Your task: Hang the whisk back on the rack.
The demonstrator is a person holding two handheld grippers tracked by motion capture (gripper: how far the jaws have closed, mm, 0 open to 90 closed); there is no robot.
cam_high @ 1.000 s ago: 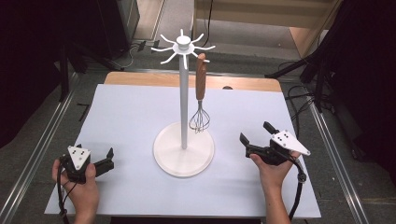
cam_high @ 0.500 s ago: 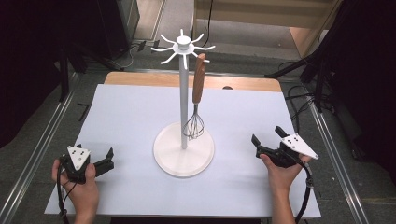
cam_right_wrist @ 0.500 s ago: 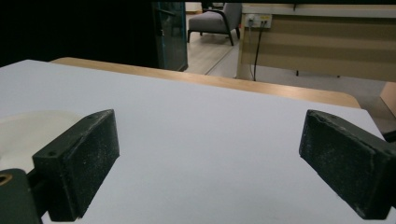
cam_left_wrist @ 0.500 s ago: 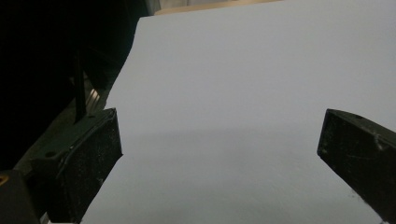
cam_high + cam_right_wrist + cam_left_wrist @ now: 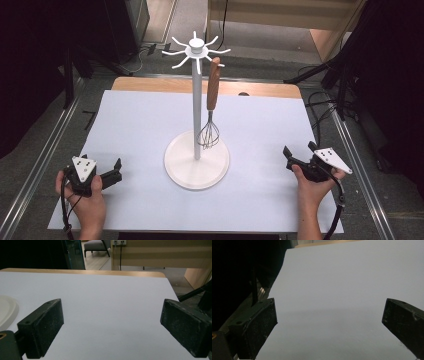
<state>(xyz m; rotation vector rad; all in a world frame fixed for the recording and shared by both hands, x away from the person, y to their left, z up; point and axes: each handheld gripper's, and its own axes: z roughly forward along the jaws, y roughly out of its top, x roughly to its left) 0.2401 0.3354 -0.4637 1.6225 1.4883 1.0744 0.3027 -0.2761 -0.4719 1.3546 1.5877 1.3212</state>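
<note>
A white hook stand [image 5: 196, 167] rises from its round base at the middle of the white table [image 5: 140, 120]. A whisk [image 5: 212, 95] with a wooden handle hangs upright from one of the top hooks, its wire head just above the base. My left gripper [image 5: 102, 162] rests at the front left, open and empty, and its own view shows the left gripper [image 5: 329, 322] over bare table. My right gripper [image 5: 300, 150] sits at the front right, open and empty. In its own view the right gripper [image 5: 112, 325] has the edge of the stand base [image 5: 7, 310] at its left.
Metal rails [image 5: 40, 165] run along both sides of the table. A wooden strip [image 5: 260, 89] borders its far edge. Dark tripod legs and cables [image 5: 325, 75] stand past the far right corner. Open table surface lies between each gripper and the stand.
My right gripper has drawn back from the stand, to the right and toward the front edge. The left gripper and the whisk have not moved.
</note>
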